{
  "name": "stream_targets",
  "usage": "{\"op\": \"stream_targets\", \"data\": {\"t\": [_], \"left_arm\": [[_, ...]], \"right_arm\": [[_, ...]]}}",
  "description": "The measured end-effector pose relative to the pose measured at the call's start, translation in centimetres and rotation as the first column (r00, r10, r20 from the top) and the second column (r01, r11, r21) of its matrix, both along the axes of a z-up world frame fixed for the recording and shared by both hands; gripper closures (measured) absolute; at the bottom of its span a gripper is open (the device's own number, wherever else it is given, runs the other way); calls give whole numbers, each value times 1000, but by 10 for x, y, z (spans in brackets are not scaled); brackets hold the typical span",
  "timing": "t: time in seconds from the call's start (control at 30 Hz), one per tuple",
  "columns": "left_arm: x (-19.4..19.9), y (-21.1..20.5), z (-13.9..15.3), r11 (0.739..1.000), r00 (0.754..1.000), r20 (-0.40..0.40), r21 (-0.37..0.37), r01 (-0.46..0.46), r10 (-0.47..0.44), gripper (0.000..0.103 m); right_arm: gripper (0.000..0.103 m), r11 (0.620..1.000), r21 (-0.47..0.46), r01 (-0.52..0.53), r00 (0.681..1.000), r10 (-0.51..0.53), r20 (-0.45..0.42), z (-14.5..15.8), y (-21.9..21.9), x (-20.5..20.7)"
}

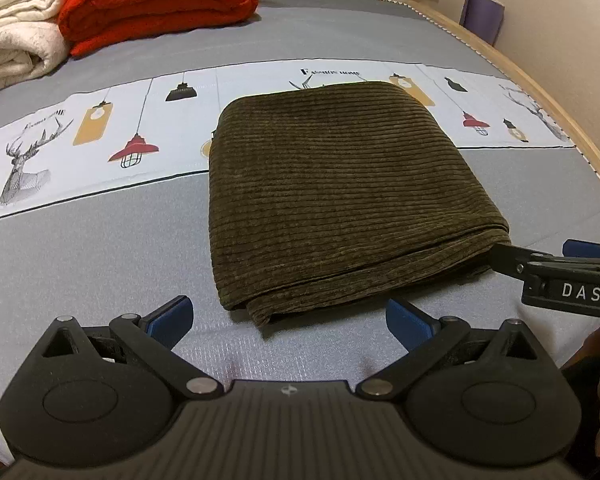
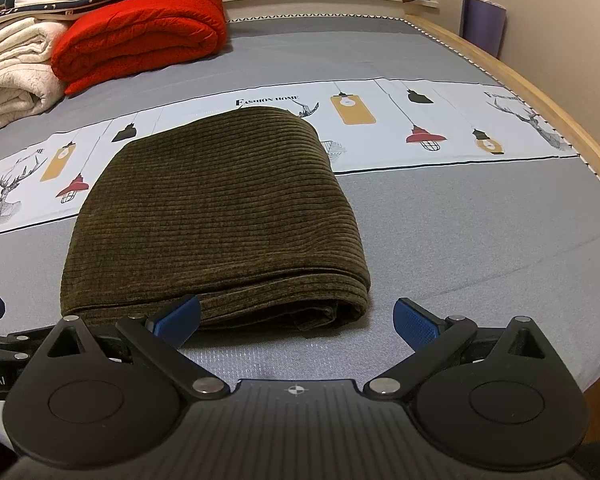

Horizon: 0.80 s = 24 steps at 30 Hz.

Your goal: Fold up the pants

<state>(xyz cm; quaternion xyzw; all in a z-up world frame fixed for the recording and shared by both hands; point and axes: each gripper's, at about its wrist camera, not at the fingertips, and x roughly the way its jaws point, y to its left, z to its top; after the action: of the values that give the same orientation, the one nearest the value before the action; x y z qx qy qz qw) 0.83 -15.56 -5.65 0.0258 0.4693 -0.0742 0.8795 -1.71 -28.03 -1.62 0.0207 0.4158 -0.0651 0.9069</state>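
- Left wrist view: the left gripper (image 1: 288,316) stands wide, its blue pads holding nothing. The folded pants (image 1: 340,192) lie straight ahead of it on the bed sheet (image 1: 100,248), their near layered edge just beyond the fingertips, slightly toward its right finger.
- The bundle's long axis seems to run away from the gripper, its ribs crossing side to side.
- The right gripper (image 1: 500,254) enters from the right, its tip at the bundle's near right corner; whether it touches cannot be told.
- Right wrist view: the right gripper (image 2: 296,318) is also wide and empty. The pants (image 2: 216,208) lie ahead and to its left, the near edge just behind its left pad.
- By this view, the right gripper looks nearer the cloth.
- Count: one pair of pants, two grippers, one red blanket (image 2: 140,36), one cream blanket (image 2: 12,68).
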Motion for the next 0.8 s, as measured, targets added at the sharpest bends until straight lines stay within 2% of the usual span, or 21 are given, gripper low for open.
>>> {"op": "stream_targets", "data": {"t": [0.8], "left_arm": [[-2, -4, 0, 1000, 1000, 13, 4, 24, -24, 0]], "right_arm": [[1, 1000, 0, -1, 1000, 1, -1, 0, -1, 0]]}}
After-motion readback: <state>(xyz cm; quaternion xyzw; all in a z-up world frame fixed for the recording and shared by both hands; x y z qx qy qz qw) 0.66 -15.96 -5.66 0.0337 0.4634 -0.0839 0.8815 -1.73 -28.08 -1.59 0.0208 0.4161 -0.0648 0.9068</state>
